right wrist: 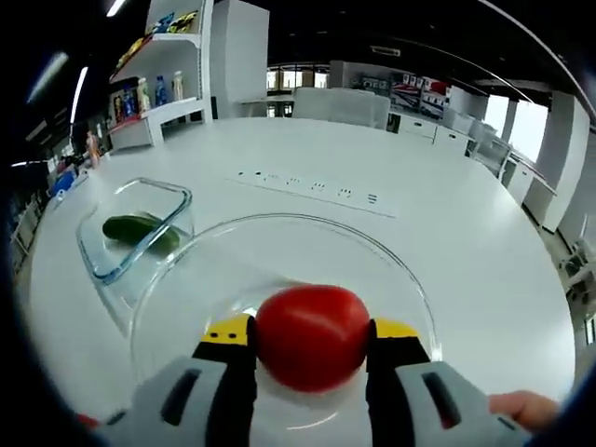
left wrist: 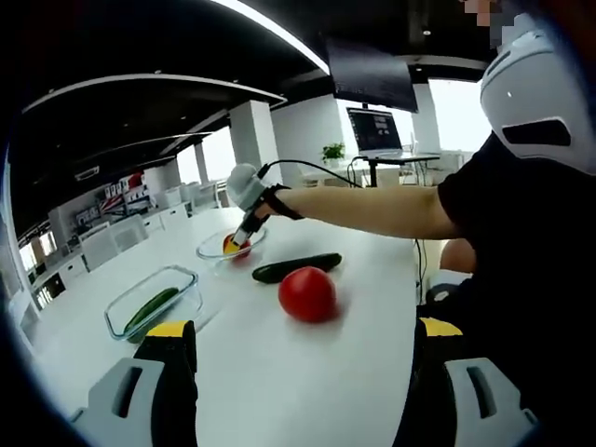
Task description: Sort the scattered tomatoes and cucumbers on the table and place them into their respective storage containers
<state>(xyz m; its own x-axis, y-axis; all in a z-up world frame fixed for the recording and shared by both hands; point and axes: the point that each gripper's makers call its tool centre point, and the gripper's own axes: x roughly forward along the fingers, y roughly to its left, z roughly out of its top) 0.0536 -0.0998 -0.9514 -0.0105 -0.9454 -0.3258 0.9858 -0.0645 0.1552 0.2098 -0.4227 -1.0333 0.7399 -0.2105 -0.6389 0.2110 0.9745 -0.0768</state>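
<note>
In the right gripper view my right gripper is shut on a red tomato, held just over a round glass bowl. Left of the bowl a rectangular glass container holds a cucumber. In the left gripper view the right gripper reaches into the round bowl with its tomato. A second tomato and a dark cucumber lie loose on the white table, ahead of my open left gripper. The rectangular container with its cucumber sits at the left.
The person's outstretched arm crosses above the table from the right, and their body stands at the table's right edge. A strip of sockets is set in the tabletop beyond the bowl. Chairs and shelves stand further back.
</note>
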